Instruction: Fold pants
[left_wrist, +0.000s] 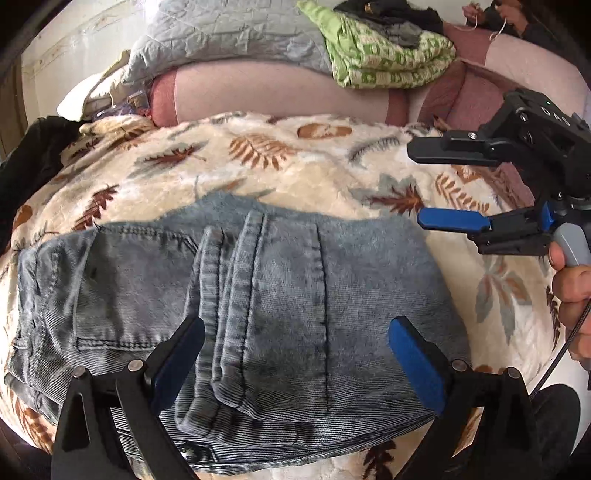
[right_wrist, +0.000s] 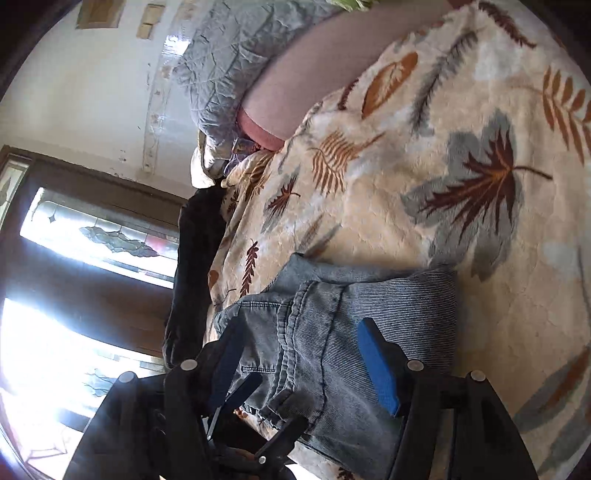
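Pants (left_wrist: 258, 295) lie folded on blanket (left_wrist: 295, 166); both grippers gape, empty.

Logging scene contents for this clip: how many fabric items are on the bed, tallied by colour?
Blue denim: 1, the jeans
Cream leaf-print: 1, the blanket
Grey: 1, the quilt
Green-and-white: 1, the folded cloth
Black: 1, the garment at the bed's edge
Total: 5

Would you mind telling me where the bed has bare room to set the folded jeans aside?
Leaf-print blanket lies bare beyond the jeans, up to the pink sheet, and to their right below the right gripper. The back is crowded: grey quilt, green blanket.
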